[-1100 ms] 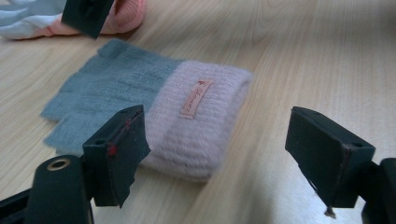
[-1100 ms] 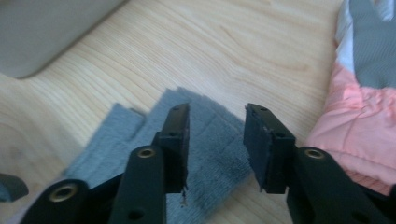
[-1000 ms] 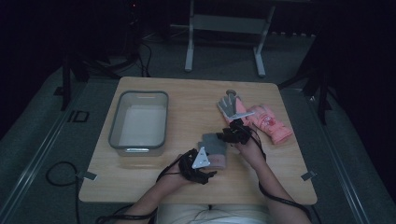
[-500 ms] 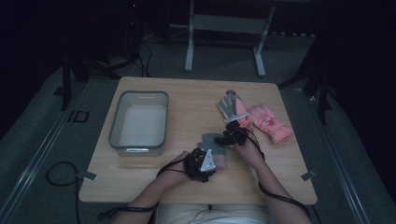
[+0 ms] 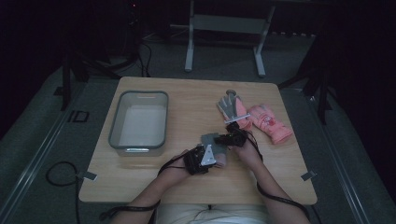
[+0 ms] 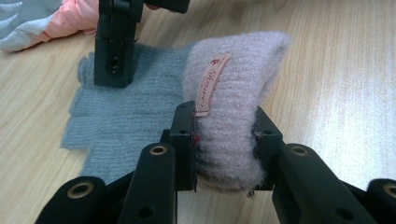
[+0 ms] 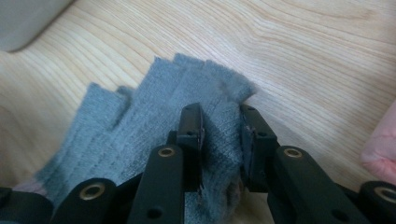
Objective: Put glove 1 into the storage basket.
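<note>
Here the left hand-held gripper (image 6: 224,144) pinches the soft knit glove (image 6: 140,112) at its pink cuff (image 6: 233,93), the right hand-held gripper (image 7: 222,140) pinching its limp grey fingers (image 7: 154,102), both jaws having just closed.

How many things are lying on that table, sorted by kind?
Gloves: 3, namely a knitted grey and pink glove, a grey-palmed glove and a pink ski glove
Plastic bins: 1, the clear bin
Total: 4
</note>
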### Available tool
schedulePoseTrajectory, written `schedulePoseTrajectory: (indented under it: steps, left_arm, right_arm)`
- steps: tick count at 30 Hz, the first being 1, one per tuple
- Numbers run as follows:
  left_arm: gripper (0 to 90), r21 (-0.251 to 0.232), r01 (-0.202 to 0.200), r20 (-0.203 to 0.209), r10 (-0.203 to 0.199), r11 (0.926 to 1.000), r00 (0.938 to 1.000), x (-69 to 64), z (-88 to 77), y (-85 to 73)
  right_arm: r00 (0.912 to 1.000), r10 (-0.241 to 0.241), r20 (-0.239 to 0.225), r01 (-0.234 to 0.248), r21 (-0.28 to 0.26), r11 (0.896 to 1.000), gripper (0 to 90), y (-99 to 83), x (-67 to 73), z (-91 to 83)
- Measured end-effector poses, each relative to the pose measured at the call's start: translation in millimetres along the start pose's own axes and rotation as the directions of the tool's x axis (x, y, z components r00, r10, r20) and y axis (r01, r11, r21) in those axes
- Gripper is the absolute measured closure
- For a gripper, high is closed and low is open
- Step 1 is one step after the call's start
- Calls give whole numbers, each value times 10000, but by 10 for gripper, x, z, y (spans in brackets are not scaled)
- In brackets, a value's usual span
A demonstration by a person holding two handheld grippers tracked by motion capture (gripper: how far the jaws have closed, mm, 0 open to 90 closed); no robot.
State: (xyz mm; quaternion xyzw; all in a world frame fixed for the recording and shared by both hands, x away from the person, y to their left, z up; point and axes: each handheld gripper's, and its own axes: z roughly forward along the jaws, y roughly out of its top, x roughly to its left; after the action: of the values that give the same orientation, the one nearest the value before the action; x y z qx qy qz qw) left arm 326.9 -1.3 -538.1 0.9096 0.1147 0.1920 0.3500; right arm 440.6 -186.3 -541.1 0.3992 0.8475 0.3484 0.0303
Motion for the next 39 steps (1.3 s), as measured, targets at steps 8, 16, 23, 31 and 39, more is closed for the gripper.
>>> schedulePoseTrajectory:
  steps: [8, 16, 23, 31, 39]
  left_arm:
    - [695, -83, -46, -107, 45, 10000, 9999, 88, -231, 71]
    - [698, -140, -178, -262, 175, 9997, 9995, 175, -453, 142]
    - [700, -34, -256, -475, 254, 9997, 9985, 251, -646, 196]
    - [703, 152, -234, -721, 244, 9996, 9971, 381, -844, 155]
    - [703, 326, -44, -1279, 85, 9995, 9918, 464, -1082, 34]
  right_arm:
    - [9992, 60, -396, -82, -558, 9984, 740, 116, 75, -184]
    - [9986, -303, -429, 254, -1112, 9935, 741, 300, 226, -382]
    - [9962, -613, -620, 506, -1614, 9856, 742, 493, 383, -543]
    - [9912, -1066, -789, 895, -1944, 9768, 743, 737, 581, -584]
    - [9858, -1444, -854, 1242, -2077, 9703, 743, 985, 808, -494]
